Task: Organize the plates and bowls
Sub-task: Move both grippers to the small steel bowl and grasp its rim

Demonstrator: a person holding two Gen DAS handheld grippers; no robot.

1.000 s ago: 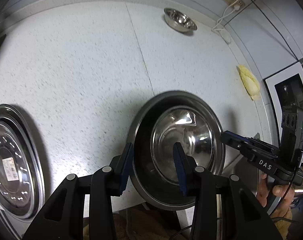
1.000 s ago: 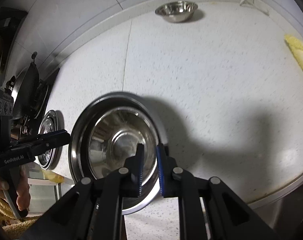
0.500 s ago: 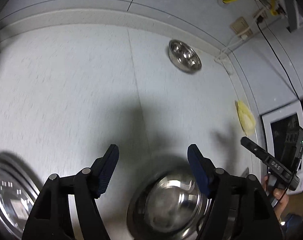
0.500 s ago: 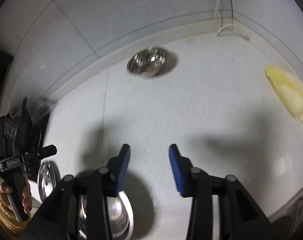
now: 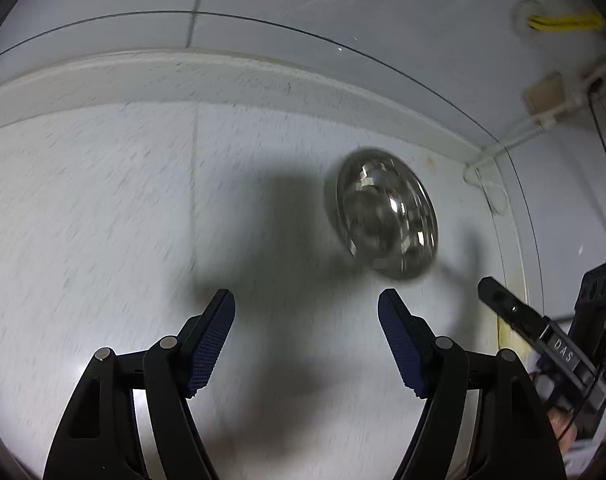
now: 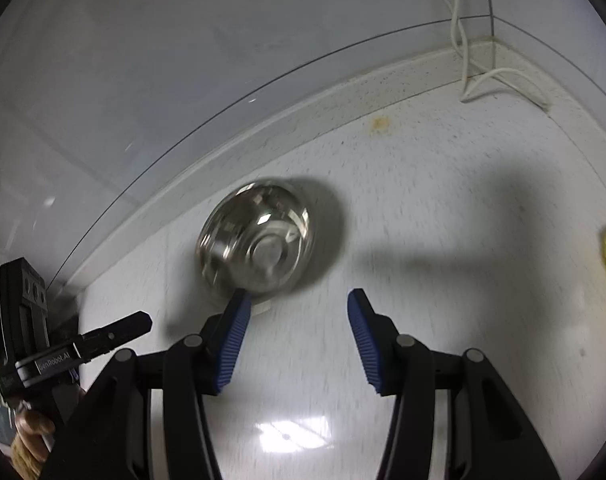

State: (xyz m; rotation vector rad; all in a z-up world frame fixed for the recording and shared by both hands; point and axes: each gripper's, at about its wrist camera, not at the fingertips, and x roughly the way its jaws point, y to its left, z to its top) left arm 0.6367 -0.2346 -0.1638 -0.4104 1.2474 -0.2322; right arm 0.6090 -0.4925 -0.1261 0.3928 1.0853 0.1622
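Small round stainless-steel bowl sits alone on the speckled white countertop near the back wall. Right gripper nearer — bowl just ahead-left of its fingers. Left gripper farther back. Both empty, jaws opening.

Silver bowl; speckled white counter
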